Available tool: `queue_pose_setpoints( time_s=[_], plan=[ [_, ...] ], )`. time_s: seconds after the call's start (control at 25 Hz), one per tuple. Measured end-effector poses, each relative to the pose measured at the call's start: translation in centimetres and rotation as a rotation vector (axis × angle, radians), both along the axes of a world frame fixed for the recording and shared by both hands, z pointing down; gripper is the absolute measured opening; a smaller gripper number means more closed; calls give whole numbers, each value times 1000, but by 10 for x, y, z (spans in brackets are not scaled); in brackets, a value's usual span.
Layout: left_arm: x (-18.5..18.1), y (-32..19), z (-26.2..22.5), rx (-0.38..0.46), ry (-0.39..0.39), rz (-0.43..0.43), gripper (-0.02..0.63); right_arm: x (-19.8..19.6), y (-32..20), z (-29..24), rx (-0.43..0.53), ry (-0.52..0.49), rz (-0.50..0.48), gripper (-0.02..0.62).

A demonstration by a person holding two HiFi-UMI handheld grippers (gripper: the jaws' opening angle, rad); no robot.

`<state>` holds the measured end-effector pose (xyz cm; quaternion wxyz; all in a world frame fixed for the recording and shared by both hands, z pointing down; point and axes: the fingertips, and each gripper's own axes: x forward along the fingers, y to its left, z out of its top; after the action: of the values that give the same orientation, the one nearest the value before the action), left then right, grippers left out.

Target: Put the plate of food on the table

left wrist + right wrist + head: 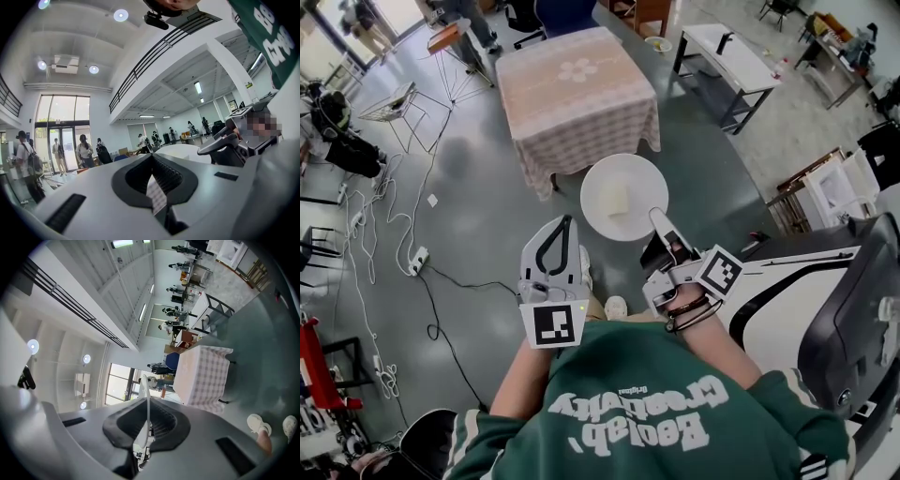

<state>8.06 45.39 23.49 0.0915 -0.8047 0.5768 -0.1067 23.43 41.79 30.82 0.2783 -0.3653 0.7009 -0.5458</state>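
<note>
A white plate point(607, 176) carrying a pale block of food point(616, 198) hangs level above the grey floor, just short of the table point(577, 84) with its checked cloth. My right gripper point(657, 217) is shut on the plate's near right rim. In the right gripper view the plate point(148, 394) shows edge-on as a thin white line pinched between the jaws, with the table point(204, 373) beyond. My left gripper point(566, 221) floats left of the plate, shut on nothing and clear of it. The left gripper view shows the plate point(180, 150) and the right gripper point(225, 143) off to its right.
A white desk point(727, 56) stands at the back right, wire racks point(394, 108) at the back left. Cables and a power strip point(417, 261) trail over the floor at left. A large white and black machine point(825, 281) crowds the right side. People stand in the distance.
</note>
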Motion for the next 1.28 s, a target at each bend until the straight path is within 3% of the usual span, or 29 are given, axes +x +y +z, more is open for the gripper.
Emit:
queue_pose_setpoints(
  time_s=[0.88, 1.28],
  plan=[
    [-6, -48, -2, 37, -11, 0, 9, -3, -42, -2, 44, -39, 1, 23],
    [-18, -99, -5, 58, -20, 35, 9, -15, -83, 6, 30, -29, 26, 23]
  ],
)
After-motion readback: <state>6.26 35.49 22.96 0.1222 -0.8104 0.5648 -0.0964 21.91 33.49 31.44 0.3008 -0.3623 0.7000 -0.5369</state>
